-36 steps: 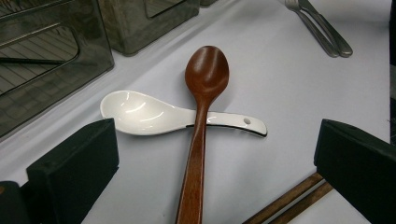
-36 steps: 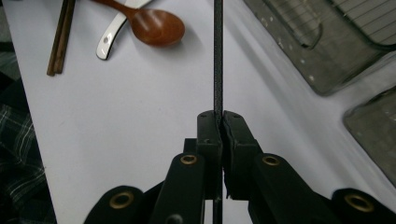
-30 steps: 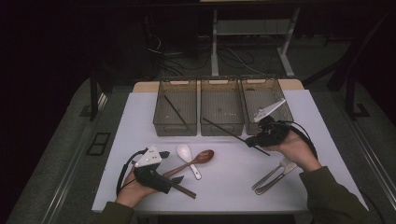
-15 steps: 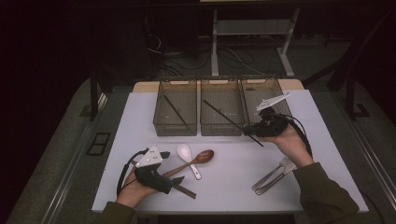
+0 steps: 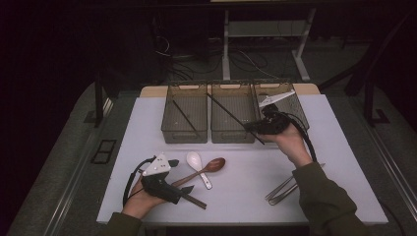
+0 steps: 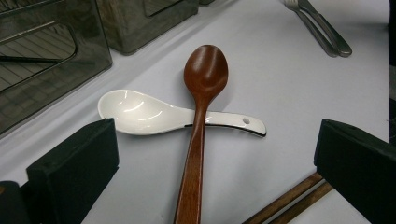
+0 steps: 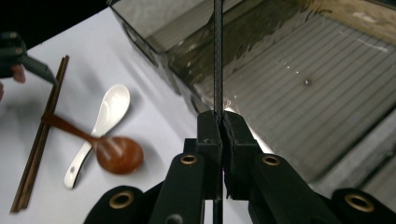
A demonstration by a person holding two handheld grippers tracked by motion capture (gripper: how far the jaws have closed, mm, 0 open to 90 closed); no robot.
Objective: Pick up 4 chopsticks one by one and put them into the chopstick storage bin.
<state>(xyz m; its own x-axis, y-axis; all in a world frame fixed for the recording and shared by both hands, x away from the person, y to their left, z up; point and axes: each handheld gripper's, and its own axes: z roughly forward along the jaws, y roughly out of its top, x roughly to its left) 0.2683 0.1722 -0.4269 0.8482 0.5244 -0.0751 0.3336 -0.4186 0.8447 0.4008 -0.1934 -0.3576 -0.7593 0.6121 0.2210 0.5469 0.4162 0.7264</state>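
— inspector: report the right side first.

— operator: my right gripper (image 5: 253, 129) has its jaws clamped tight on a thin black chopstick (image 5: 231, 116). in the right gripper view the stick (image 7: 217, 56) runs straight up out of the pinched jaws, over the ribbed floor of the middle bin (image 7: 299, 79). from the high view the stick slants across that middle bin (image 5: 232, 133), its far tip toward the bin's back left corner, its near end poking out just past the front wall.

— inspector: and the left?

— operator: my left gripper (image 5: 184, 192) rests low on the table (image 5: 339, 147) with its jaws spread wide, gripping nothing. in the left gripper view the wooden spoon (image 6: 198, 116) lies between the two pads, its handle crossing over the white ceramic spoon (image 6: 154, 114). a pair of brown chopsticks (image 6: 289, 203) lies just beside the right-hand pad.

— inspector: other items?

— operator: a second black chopstick (image 5: 186, 118) lies inside the left bin (image 5: 184, 135). metal cutlery (image 5: 282, 191) lies on the table near my right sleeve. i cannot tell each piece apart.
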